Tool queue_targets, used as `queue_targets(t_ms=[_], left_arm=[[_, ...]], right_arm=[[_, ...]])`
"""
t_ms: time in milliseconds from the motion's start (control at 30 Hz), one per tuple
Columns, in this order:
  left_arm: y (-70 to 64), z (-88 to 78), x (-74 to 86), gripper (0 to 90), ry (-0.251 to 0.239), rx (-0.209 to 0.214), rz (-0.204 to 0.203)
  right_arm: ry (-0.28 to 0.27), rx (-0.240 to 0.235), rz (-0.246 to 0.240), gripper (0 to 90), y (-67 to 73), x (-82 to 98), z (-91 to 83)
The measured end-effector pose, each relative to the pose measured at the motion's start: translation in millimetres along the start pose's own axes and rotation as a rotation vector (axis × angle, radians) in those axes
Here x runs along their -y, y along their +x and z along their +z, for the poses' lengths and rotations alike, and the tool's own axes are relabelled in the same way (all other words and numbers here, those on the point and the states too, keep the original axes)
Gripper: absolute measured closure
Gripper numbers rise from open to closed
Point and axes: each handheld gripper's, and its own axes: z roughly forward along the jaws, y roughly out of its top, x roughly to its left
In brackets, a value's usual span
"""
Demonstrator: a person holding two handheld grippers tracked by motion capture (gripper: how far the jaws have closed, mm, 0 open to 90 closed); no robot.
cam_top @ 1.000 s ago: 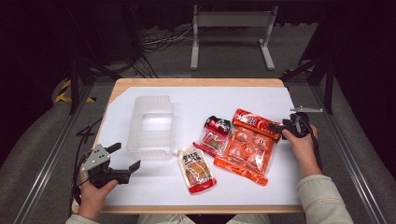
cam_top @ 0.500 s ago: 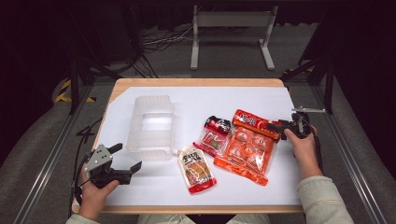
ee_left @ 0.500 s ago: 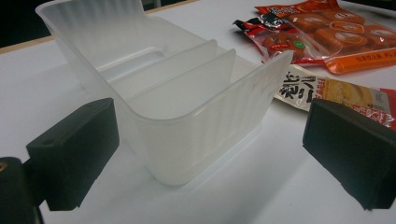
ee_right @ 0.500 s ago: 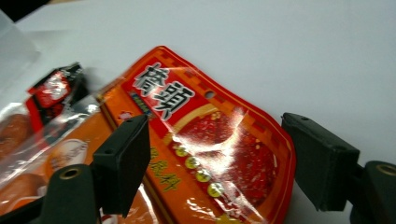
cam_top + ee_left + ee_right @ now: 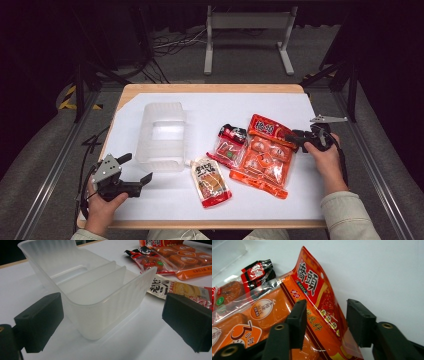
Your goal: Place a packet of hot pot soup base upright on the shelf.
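The large orange snack bag (image 5: 312, 315) carries big white Chinese characters, "橋頭", on its red top panel, just above the right gripper's (image 5: 325, 323) left jaw. Below them, between the jaws, run smaller characters too small to read. The yellow pouch (image 5: 180, 288) beside the left gripper's right jaw bears black brush characters I cannot make out.

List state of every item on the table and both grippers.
Clear plastic divided bin: upright, empty.
Large orange snack pack: flat, right edge between right gripper's jaws.
Small red-black snack pack: flat, untouched.
Beige spouted pouch: flat, untouched.
Left gripper: open, holding nothing.
Right gripper: jaws just closing, not yet pressing.
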Motion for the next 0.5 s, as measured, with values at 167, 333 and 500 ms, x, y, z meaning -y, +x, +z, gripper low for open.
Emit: queue_targets(t_ms=[167, 333, 500], left_arm=[[-0.4, 0.3, 0.0, 4.4, 0.002, 0.0, 0.001], [0.0, -0.4, 0.6, 4.3, -0.002, -0.005, -0.004], [0.3, -1.5, 0.5, 4.5, -0.008, -0.006, -0.004]], right_arm=[[0.124, -0.052, -0.01, 60.9, -4.8, 4.3, 16.5], [0.123, -0.022, -0.018, 71.1, -5.5, 4.9, 22.6], [0.146, 0.04, -0.067, 84.7, -2.2, 3.2, 24.9]])
